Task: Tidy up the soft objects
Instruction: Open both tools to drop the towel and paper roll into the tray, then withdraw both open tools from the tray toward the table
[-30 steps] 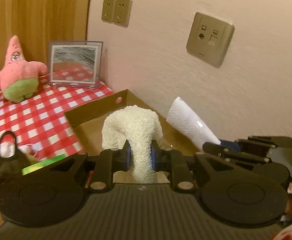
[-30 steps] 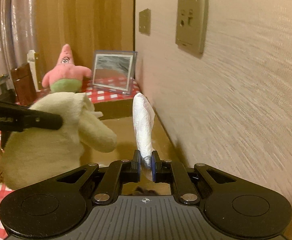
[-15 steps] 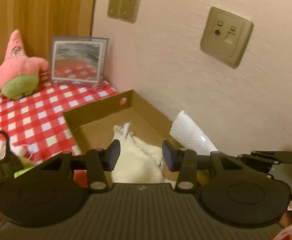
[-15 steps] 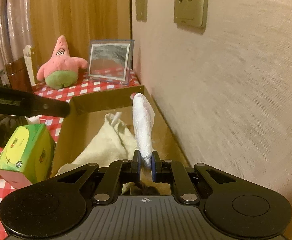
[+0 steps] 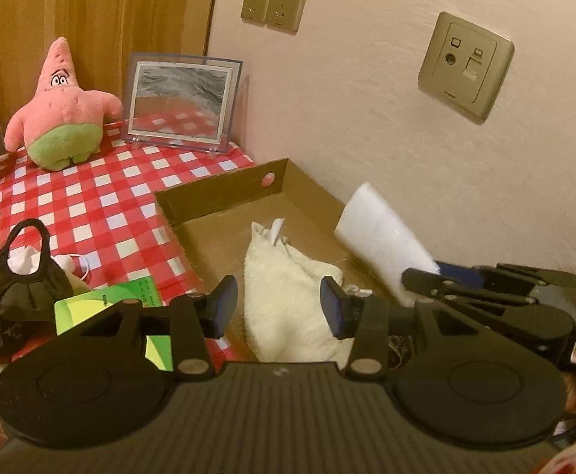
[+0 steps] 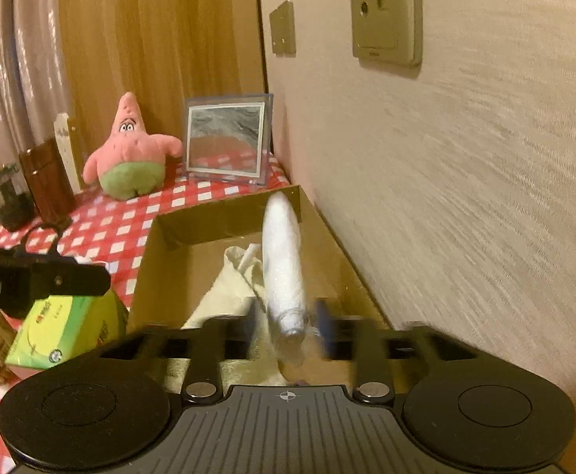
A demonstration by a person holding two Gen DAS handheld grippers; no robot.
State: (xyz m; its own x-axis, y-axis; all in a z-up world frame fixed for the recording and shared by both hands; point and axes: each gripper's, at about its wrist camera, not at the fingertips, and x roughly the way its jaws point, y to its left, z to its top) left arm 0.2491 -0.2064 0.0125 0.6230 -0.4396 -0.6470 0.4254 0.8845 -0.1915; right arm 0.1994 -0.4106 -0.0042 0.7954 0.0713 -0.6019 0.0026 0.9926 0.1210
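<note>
A cream towel lies on the floor of the cardboard box; it also shows in the right wrist view. My left gripper is open and empty just above the towel. My right gripper has its jaws apart, blurred, with a white plastic-wrapped pack between them, over the box by the wall. The pack shows at the box's right side in the left wrist view. A pink starfish plush sits at the back of the table.
A framed picture stands beside the plush. A black pouch and a green tissue box lie left of the cardboard box, on the red checked cloth. The wall with sockets runs close along the right.
My left gripper opened and let the towel drop into the box. My right gripper, shut on the white pack until half a second ago, has now opened its jaws.
</note>
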